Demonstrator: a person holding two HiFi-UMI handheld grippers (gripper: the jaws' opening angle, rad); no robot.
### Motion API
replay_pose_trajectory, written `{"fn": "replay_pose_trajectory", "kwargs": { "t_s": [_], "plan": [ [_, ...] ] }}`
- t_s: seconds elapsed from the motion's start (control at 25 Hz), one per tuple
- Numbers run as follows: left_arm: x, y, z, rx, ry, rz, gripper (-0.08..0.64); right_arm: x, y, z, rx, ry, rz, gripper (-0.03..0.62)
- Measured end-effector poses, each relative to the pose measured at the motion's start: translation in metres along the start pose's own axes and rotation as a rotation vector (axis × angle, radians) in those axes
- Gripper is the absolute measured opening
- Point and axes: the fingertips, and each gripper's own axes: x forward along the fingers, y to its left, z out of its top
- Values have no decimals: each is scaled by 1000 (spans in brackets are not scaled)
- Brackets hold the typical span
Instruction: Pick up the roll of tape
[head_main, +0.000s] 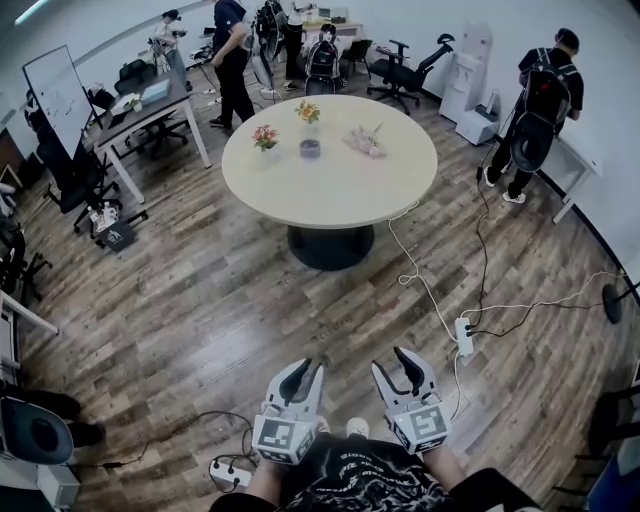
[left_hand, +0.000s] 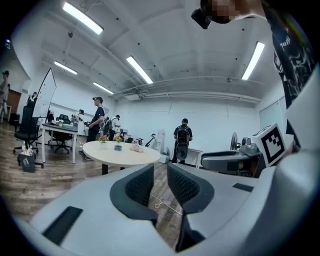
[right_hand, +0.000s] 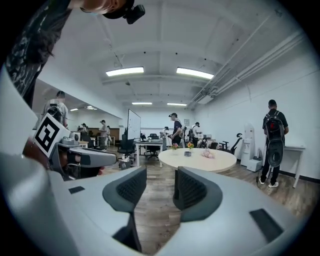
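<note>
Pickup is not begun: left gripper (head_main: 311, 366) is held narrowly parted, right gripper (head_main: 390, 360) wider, both empty, well apart from the far table (head_main: 330, 195).

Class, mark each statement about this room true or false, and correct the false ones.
1. The round beige table stands on wood-plank flooring. True.
2. The left gripper holds the small dark roll of tape. False: its jaws are empty; the roll lies on the table.
3. The right gripper has its jaws apart, empty. True.
4. Both grippers hang over the tabletop. False: they are over the floor, short of the table.
</note>
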Motion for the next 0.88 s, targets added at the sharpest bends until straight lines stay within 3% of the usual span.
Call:
{"fn": "replay_pose_trajectory", "kwargs": {
  "t_s": [0.08, 0.16, 0.56, 0.88],
  "plan": [
    [-2, 2, 2, 1, -8, -24, 160, 3, 6, 2, 10, -10, 13, 223],
    [-3, 6, 4, 15, -19, -40, 202, 6, 11, 4, 18, -21, 22, 259],
    [-9, 22, 19, 94, -87, -104, 211, 16, 17, 8, -2, -56, -77, 250],
    [5, 41, 35, 119, -153, -94, 218, 37, 10, 10, -27, -52, -93, 244]
  ]
}}
